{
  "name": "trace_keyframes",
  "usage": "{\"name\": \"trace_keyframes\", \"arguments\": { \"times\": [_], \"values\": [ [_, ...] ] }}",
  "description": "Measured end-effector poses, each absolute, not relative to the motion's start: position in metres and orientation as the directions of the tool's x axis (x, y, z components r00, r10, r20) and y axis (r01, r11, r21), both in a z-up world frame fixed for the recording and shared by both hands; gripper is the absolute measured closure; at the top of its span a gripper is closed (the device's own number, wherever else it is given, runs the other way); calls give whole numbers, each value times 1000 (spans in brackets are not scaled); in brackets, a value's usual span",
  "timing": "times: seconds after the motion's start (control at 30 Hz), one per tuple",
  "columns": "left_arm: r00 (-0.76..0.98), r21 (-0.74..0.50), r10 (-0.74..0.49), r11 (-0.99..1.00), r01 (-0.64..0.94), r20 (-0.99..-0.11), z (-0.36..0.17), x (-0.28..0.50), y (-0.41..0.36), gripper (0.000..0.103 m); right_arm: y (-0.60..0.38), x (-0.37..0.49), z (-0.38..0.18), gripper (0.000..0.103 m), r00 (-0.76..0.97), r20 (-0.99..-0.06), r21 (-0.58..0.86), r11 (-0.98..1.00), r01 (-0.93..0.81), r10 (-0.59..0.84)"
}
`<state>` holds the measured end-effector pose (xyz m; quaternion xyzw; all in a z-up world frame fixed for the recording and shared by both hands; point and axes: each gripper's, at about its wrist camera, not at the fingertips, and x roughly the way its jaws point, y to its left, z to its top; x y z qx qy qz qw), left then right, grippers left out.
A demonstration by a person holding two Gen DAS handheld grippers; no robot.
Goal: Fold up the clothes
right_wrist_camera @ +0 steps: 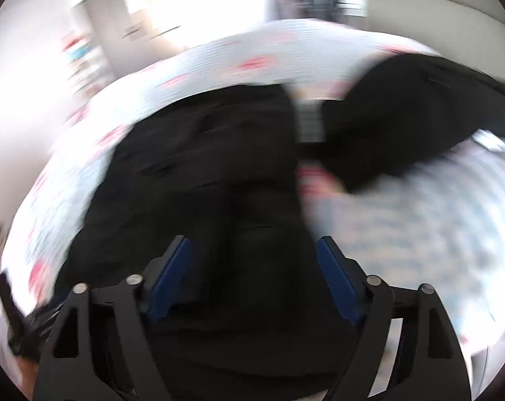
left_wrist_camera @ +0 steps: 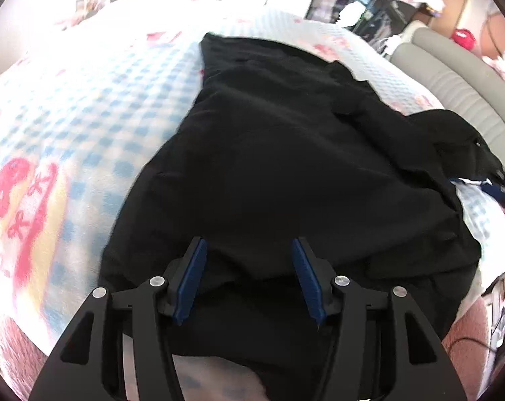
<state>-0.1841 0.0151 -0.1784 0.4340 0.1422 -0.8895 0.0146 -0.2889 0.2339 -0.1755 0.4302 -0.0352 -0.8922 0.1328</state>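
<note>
A black garment [left_wrist_camera: 286, 153] lies spread lengthwise on a bed covered by a blue-and-white checked blanket [left_wrist_camera: 95, 107] with red and pink prints, its far end reaching toward the top of the bed and its near end bunched into folds just under the left gripper [left_wrist_camera: 249, 277]. That gripper points down over the near edge of the cloth with its blue-padded jaws standing apart; the black fabric shows in the gap between them, but the pads do not press on it, so it holds nothing. To the right in the left wrist view, more dark cloth [left_wrist_camera: 459, 140] lies crumpled near a grey padded headboard [left_wrist_camera: 453, 77]. The right wrist view is blurred. There the right gripper [right_wrist_camera: 254, 280] also hangs above the near part of the black garment [right_wrist_camera: 199, 173], jaws wide, with cloth seen between and below them and no pad closed on it. A second black mass [right_wrist_camera: 406, 117] lies on the blanket [right_wrist_camera: 419, 220] farther off to the right, with a strip of bedding between it and the main garment.
</note>
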Motion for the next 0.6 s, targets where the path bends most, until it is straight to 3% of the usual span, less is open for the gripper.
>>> {"name": "trace_keyframes", "arguments": {
  "times": [0.1, 0.17, 0.23, 0.27, 0.3, 0.33, 0.4, 0.47, 0.5, 0.53, 0.6],
  "values": [
    [-655, -255, 131, -962, 98, -744, -160, -194, 20, 48, 173, -306, -193, 19, -525, -800, 107, -930, 351, -290],
    [-647, -244, 149, -968, 59, -748, -154, -206, 29, 48, 146, -316, -217, 21, -498, -855, -45, -935, 352, -146],
    [-584, -234, 149, -970, 73, -798, -165, -227, 34, 48, 136, -322, -238, 31, -472, -882, -162, -928, 335, -16],
    [-546, -236, 152, -968, 87, -824, -172, -237, 34, 48, 148, -320, -237, 32, -475, -879, -127, -944, 305, -35],
    [-511, -236, 153, -966, 101, -846, -179, -245, 34, 48, 160, -318, -236, 41, -478, -876, -91, -957, 276, -54],
    [-499, -222, 138, -969, 112, -855, -184, -245, 30, 48, 173, -316, -235, 58, -491, -869, -68, -968, 240, -60],
    [-496, -203, 120, -972, 116, -860, -190, -240, 22, 48, 214, -307, -223, 65, -523, -848, 8, -989, 146, -84],
    [-508, -190, 109, -975, 111, -854, -192, -231, 13, 48, 246, -295, -217, 61, -556, -828, 60, -997, 48, -76],
    [-513, -182, 98, -976, 116, -853, -192, -226, 9, 48, 260, -286, -214, 36, -573, -817, 79, -997, -2, -64],
    [-517, -175, 88, -977, 122, -852, -193, -221, 5, 48, 265, -276, -211, 23, -593, -805, 78, -996, -49, -33],
    [-520, -178, 84, -975, 135, -850, -192, -216, -1, 48, 267, -264, -208, 24, -604, -795, 111, -992, -60, -53]
  ]
}}
